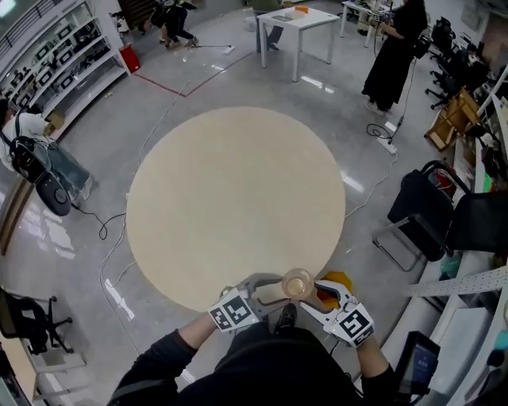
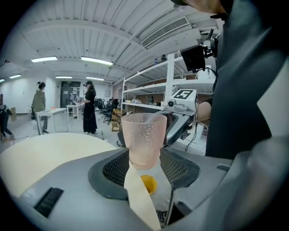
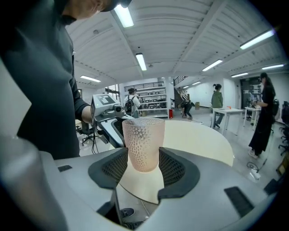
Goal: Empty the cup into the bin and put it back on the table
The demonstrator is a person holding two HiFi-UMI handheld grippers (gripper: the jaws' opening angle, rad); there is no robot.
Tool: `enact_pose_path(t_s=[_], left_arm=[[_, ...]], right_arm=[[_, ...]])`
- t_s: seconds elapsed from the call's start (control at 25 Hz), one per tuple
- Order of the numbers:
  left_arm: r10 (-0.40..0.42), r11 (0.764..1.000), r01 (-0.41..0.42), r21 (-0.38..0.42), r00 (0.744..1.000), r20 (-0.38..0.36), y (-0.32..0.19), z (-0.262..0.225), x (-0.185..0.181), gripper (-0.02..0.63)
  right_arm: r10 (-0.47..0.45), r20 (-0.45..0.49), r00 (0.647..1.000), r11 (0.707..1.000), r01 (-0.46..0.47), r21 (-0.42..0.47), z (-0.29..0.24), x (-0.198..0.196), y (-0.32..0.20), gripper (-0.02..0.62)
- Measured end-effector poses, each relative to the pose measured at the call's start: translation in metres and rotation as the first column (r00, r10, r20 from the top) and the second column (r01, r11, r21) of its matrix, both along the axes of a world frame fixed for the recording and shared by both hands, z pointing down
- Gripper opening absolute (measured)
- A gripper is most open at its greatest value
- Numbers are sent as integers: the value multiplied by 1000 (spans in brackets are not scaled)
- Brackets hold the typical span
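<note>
Right at the counter's (image 1: 238, 206) 6 o'clock edge, the cup (image 1: 298, 283) stands upright, its lower wall pinched from opposite sides by the left tool (image 2: 143, 155) and right tool (image 3: 143, 158), with an orange object (image 1: 337, 280) just beside at 3 o'clock and a black chair (image 1: 425, 214) farther off.

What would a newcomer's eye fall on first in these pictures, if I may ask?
First, the pink textured cup, upright at the near edge of the big round table, with the left tongs and right tongs both closed on its base from opposite sides. Next, the table's wide bare top, and a person in black standing near a white desk beyond it.
</note>
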State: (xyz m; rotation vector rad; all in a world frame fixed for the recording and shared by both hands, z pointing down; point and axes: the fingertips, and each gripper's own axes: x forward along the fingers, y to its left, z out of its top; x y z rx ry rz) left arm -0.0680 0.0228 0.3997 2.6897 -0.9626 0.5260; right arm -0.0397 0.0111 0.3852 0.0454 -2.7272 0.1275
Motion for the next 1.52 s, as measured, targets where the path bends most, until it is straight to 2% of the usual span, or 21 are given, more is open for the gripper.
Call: enact_pose_path(t_s=[0.16, 0.36, 0.56, 0.72, 0.92, 1.16, 1.52], left_arm=[[96, 995, -97, -8, 995, -37, 6, 3, 13, 224], [188, 981, -193, -34, 977, -104, 13, 6, 25, 224], [217, 968, -238, -79, 953, -214, 4, 3, 42, 224], [234, 960, -263, -93, 941, -246, -1, -7, 60, 224], [242, 956, -273, -107, 941, -234, -11, -15, 94, 224], [188, 959, -235, -159, 945, -268, -22, -6, 163, 224], [102, 956, -173, -238, 954, -282, -28, 26, 254, 224]], right_arm=[[114, -5, 993, 993, -114, -25, 2, 14, 9, 219], [240, -2, 971, 969, -240, -66, 8, 29, 19, 219], [388, 84, 918, 911, -368, -186, 5, 48, 11, 221], [451, 129, 883, 882, -418, -216, -5, 67, 7, 221], [491, 179, 853, 862, -444, -247, -11, 102, -2, 221], [511, 226, 829, 843, -432, -321, -1, 174, -14, 221], [513, 213, 832, 823, -405, -399, 30, 265, -23, 221]])
